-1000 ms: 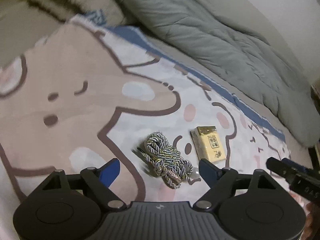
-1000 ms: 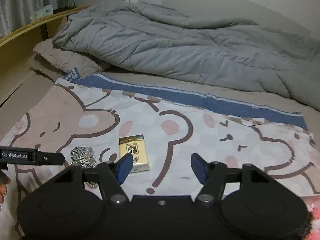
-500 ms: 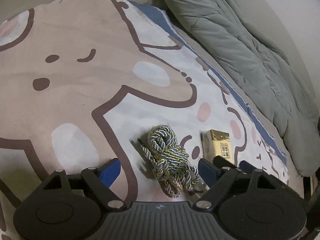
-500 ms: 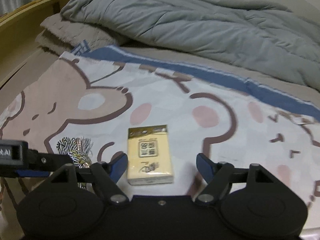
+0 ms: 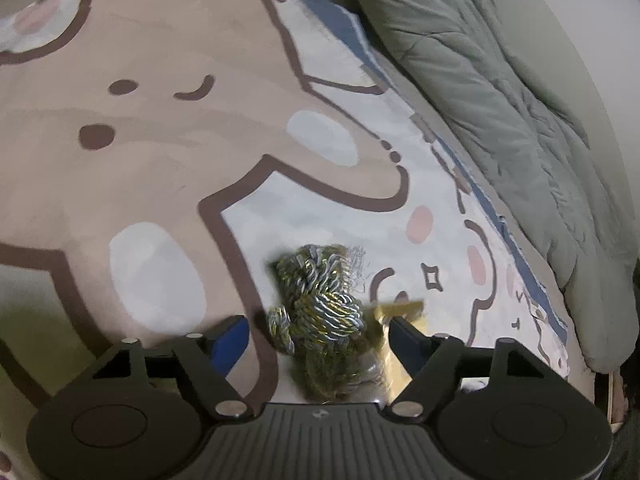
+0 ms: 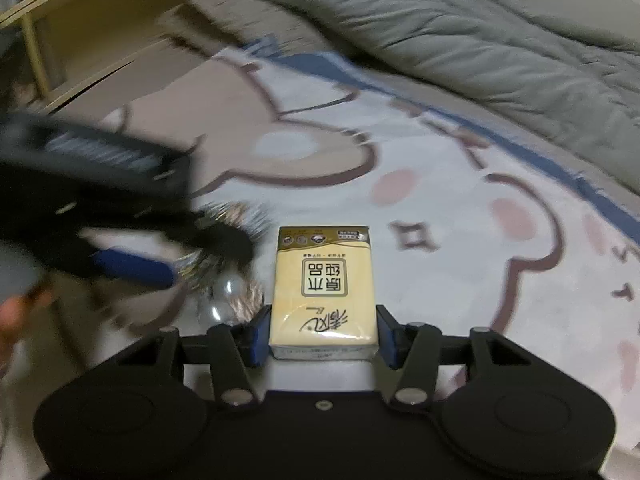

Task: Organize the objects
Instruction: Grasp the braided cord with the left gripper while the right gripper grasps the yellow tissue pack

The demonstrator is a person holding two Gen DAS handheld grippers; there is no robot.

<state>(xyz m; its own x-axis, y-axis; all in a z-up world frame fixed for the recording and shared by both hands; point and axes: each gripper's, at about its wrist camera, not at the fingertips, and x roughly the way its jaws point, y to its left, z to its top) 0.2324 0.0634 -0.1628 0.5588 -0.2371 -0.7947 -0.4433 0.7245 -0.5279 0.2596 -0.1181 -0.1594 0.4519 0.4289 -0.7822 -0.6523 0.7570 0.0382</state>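
A coiled blue-and-gold rope (image 5: 320, 304) lies on the cartoon-bear blanket (image 5: 160, 160). My left gripper (image 5: 318, 336) is open with the rope between its fingers, not clamped. In the right wrist view a yellow tissue pack (image 6: 324, 292) lies on the blanket between the blue pads of my right gripper (image 6: 323, 336); the pads sit right at its sides and the jaws look nearly closed on it. The left gripper shows there as a blurred black shape (image 6: 100, 208) over the rope (image 6: 228, 256). A corner of the tissue pack (image 5: 400, 308) shows in the left wrist view.
A rumpled grey duvet (image 5: 500, 100) lies along the far side of the bed; it also shows in the right wrist view (image 6: 440, 20). A wooden bed frame (image 6: 80, 32) runs at the far left. A small clear round object (image 6: 224, 300) lies beside the rope.
Both grippers have moved forward and down. The left now has the rope between its fingers; the right has closed in around the tissue pack.
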